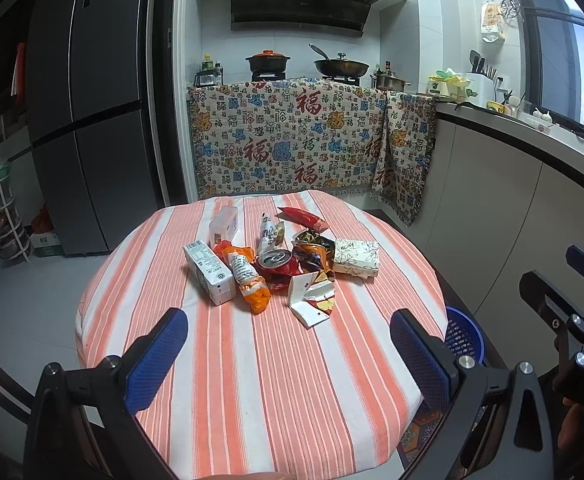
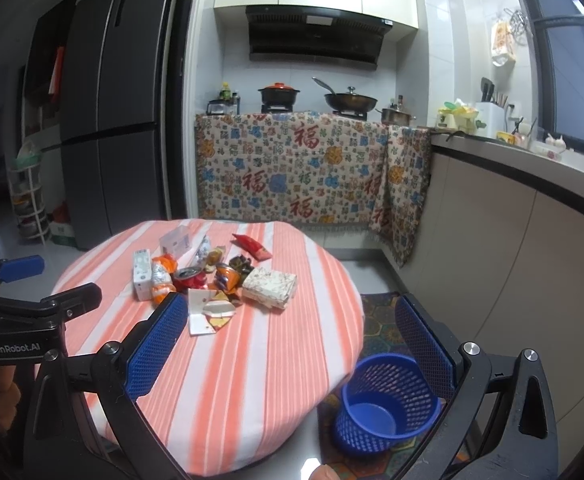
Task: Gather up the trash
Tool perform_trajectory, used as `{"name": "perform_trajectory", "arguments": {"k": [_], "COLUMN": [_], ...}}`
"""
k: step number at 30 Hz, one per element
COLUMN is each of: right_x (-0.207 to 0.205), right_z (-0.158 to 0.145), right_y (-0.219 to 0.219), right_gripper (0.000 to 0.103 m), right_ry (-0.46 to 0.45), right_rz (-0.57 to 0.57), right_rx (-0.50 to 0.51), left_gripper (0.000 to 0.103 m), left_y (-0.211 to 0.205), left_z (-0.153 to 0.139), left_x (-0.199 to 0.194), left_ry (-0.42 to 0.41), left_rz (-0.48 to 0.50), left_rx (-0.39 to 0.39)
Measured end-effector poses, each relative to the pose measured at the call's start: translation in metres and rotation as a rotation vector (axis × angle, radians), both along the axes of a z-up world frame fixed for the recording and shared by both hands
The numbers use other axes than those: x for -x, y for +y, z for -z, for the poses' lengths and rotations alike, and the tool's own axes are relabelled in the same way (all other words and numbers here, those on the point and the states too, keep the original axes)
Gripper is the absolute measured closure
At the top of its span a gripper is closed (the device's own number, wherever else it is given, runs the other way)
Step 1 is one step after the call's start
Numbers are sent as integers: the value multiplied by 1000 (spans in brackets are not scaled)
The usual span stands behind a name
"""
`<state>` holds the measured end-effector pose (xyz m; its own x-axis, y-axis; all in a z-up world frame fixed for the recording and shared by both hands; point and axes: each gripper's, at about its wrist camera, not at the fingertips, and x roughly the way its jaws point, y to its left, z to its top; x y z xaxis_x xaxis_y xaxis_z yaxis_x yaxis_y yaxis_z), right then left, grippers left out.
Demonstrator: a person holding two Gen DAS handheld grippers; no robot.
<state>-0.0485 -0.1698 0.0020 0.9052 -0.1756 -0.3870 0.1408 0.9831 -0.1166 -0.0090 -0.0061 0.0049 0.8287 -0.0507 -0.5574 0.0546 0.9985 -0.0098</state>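
Right now both the left gripper (image 1: 287,354) and right gripper (image 2: 289,346) hover spread and empty above the striped table (image 1: 259,384); the trash pile (image 1: 279,266) sits mid-table, blue basket (image 2: 388,402) on the floor beside its right edge.

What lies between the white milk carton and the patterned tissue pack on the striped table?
In the left wrist view, between the white milk carton and the patterned tissue pack lie an orange wrapper, a crushed red can and crumpled foil wrappers.
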Motion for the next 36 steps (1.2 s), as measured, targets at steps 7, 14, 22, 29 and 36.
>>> {"name": "perform_trajectory", "arguments": {"k": [7,14,22,29,36], "right_x": [-3,-2,-2,-1,-1], "right_z": [1,2,3,6,7], "right_y": [0,0,0,1,1], "right_gripper": [0,0,0,0,0], "right_ry": [6,4,7,8,9], "right_rz": [-2,-2,-5,-7,-8], "right_rx": [-3,-3,-4,-4,-4], "left_gripper": [0,0,0,0,0], "left_y": [-1,-2,-3,-3,-4], "left_z": [0,1,1,1,2], "left_x": [0,0,-2,-1,-2], "left_ry": [3,7,8,7,3], "left_rz": [4,10,12,28,44], "left_rx": [0,-3,-2,0,3]}}
